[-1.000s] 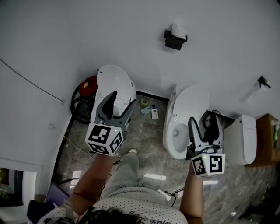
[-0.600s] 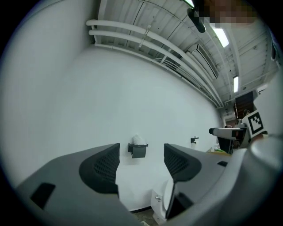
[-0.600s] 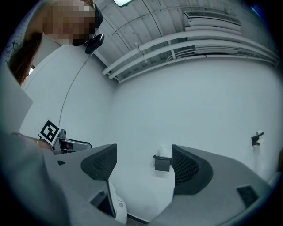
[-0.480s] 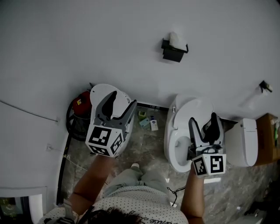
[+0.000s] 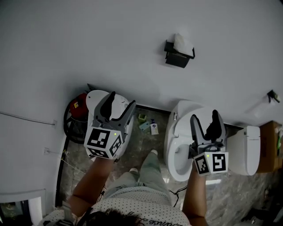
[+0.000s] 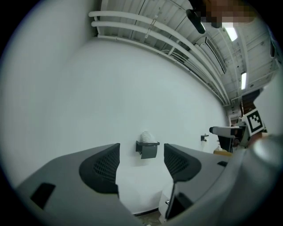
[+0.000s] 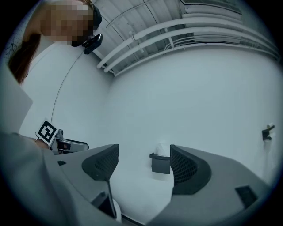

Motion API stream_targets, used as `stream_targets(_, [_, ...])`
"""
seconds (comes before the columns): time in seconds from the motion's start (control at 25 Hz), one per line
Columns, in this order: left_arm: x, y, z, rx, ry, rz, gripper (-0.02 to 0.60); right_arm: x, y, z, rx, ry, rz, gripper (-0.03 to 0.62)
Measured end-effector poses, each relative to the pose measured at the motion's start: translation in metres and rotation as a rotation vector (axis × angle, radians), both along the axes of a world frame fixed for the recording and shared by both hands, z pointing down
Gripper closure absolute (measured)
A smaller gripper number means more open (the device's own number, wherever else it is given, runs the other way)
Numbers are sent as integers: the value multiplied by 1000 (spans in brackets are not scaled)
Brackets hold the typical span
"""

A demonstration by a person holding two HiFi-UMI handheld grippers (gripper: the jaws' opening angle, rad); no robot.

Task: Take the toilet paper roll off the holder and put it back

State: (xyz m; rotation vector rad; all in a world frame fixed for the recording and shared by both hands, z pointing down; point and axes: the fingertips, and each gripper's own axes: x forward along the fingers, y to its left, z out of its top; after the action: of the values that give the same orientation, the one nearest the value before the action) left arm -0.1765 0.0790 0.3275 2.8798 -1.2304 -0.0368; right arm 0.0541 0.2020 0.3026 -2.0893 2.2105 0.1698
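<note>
White wall (image 5: 66,44) now nearer, the toilet paper roll (image 5: 181,42) sits untouched on its holder (image 5: 177,58), upper middle; left hand-held gripper (image 5: 122,99) gapes empty, right hand-held gripper (image 5: 204,115), empty too, closes slightly: approach only

WASHROOM: A bare white wall (image 5: 88,44) rises ahead of the left fingers (image 5: 108,103); beneath them and off to their right, white toilets (image 5: 179,132) stand on a grey marble floor (image 5: 138,142). Pipes (image 6: 132,22) and strip lights (image 6: 230,33) cross the ceiling (image 6: 170,12).

Both forearms outstretched, left claw (image 5: 122,100) spread and empty, right claw (image 5: 204,117) empty, jaws closing slightly.
</note>
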Motion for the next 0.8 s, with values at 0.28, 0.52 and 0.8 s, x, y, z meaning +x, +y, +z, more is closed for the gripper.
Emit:
stream_targets(0.28, [53, -68, -16, 27, 17, -57, 284, 67, -75, -15, 28, 5, -40, 244])
stream_targets(0.52, [91, -113, -27, 46, 24, -109, 284, 111, -132, -31, 55, 4, -88, 244])
stream_targets(0.8, [121, -162, -25, 28, 15, -119, 284, 135, -183, -24, 32, -18, -105, 244])
